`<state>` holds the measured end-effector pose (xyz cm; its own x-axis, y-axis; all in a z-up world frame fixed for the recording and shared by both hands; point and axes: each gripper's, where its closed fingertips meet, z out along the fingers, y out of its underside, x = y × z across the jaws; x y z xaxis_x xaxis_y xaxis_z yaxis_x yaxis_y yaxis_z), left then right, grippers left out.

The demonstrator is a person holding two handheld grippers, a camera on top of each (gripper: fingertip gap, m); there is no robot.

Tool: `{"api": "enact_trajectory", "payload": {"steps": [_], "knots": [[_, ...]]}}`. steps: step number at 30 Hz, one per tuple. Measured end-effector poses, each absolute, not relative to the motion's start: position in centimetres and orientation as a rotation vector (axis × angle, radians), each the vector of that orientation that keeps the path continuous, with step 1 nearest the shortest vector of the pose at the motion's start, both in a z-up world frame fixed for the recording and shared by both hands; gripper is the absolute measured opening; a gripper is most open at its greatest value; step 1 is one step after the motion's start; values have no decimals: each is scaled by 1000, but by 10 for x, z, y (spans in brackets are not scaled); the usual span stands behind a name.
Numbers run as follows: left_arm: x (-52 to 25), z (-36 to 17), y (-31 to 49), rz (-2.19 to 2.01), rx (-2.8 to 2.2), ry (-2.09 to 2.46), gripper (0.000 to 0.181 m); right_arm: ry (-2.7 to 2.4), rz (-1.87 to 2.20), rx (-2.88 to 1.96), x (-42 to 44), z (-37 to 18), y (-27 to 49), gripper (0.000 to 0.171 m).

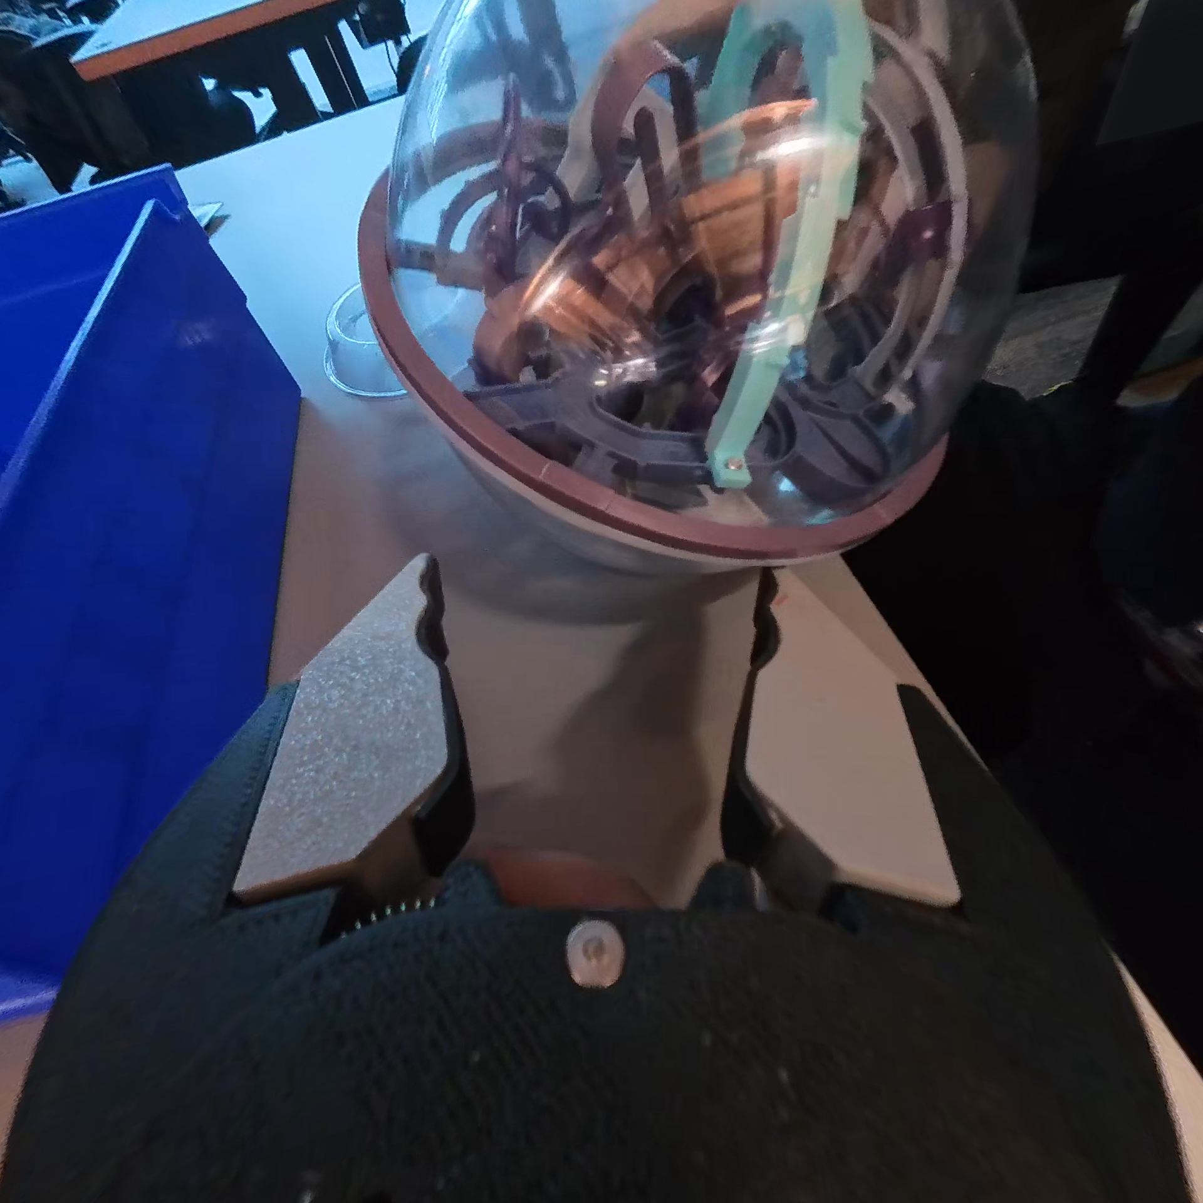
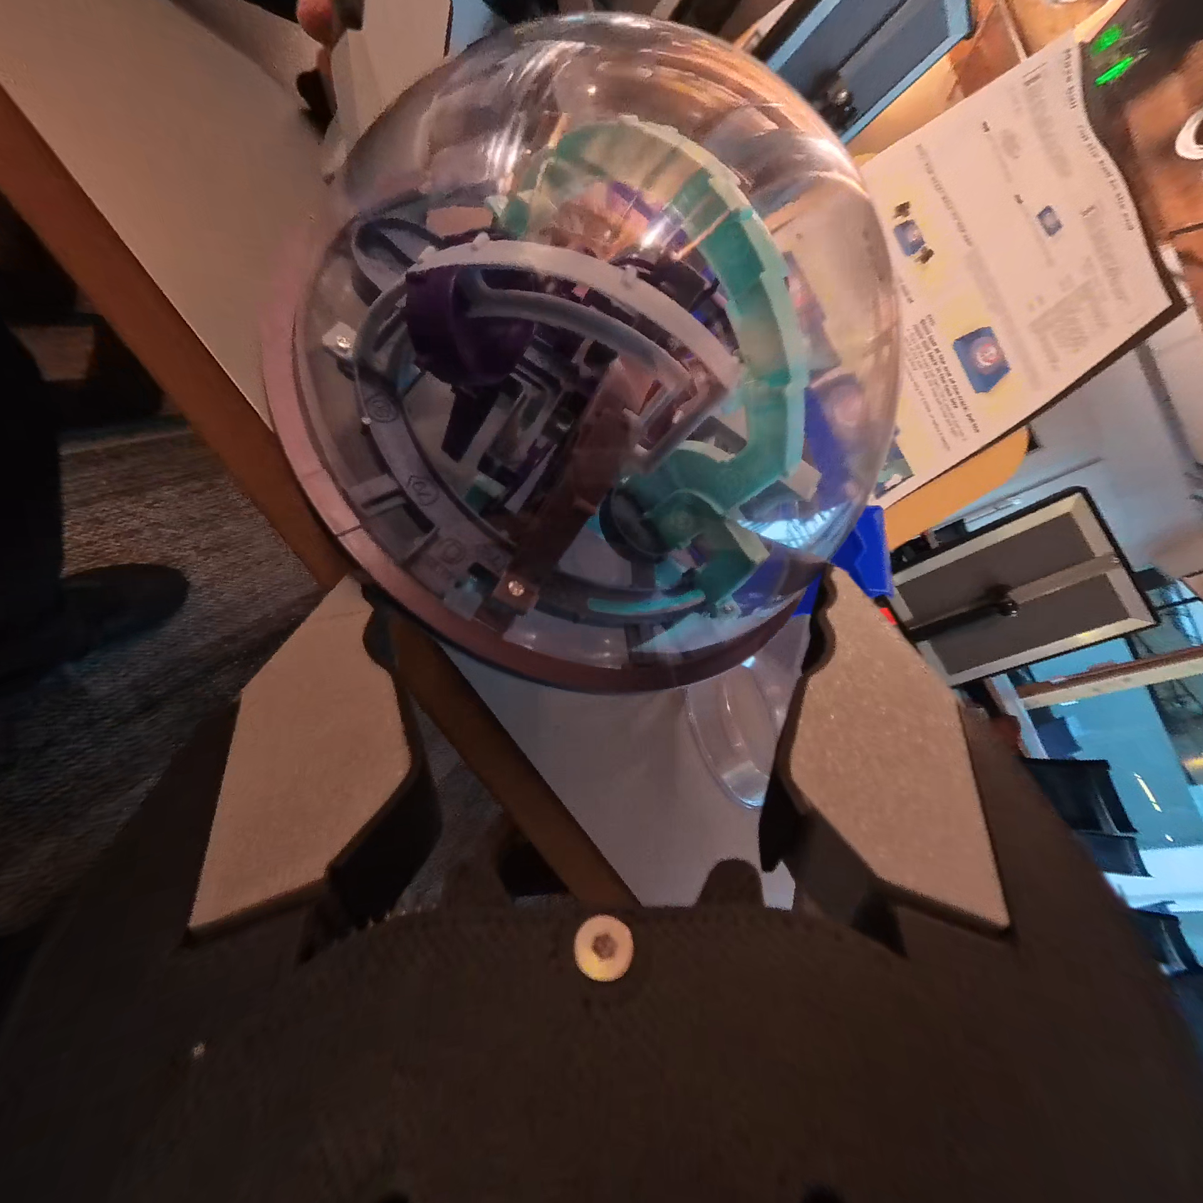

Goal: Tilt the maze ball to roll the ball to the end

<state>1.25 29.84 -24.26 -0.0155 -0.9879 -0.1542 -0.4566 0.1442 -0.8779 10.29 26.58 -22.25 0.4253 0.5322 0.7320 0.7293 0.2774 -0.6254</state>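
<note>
Cradling maze ball (image 1: 677, 280) at both fingertips: left gripper (image 1: 599, 586) and right gripper (image 2: 595, 608) spread wide, each pressing the sphere's lower rim above the desk (image 1: 312, 195). Recommended: tilt slowly, both moving together; inner ball not discernible.

A pale table top (image 1: 312, 215) with a brown wooden edge fills the middle ground of the left wrist view, under cool bluish light. A deep blue plastic bin (image 1: 130, 521) stands at its left side. Farther back another table (image 1: 215, 32) with an orange-brown edge stands on dark legs over a bright floor. In the right wrist view grey-brown carpet (image 2: 163, 495) shows below the table edge, with a dark shoe (image 2: 110, 605) on it. To the right a printed sheet (image 2: 1022, 273) lies on a wooden surface, and beside it stands a grey cabinet (image 2: 1015, 586) with a dark handle.
</note>
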Motion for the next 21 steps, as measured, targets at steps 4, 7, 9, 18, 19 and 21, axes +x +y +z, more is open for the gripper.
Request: {"api": "enact_trajectory", "payload": {"steps": [4,7,9,18,19,21], "knots": [[13,-244,299,-816,-1441,1603,89,-1176,-210,-1365,103,-224,268,125],[13,-244,298,-813,-1436,1607,89,-1164,-200,-1374,102,-226,270,124],[13,-244,298,-811,-1440,1607,89,-1162,-193,-1380,102,-226,270,124],[14,-246,298,-804,-1444,1616,89,-1149,-174,-1378,102,-226,270,123],[14,-246,298,-803,-1442,1618,89,-1146,-169,-1378,101,-226,270,123],[14,-246,297,-801,-1440,1620,89,-1138,-161,-1383,101,-227,270,122]]}}
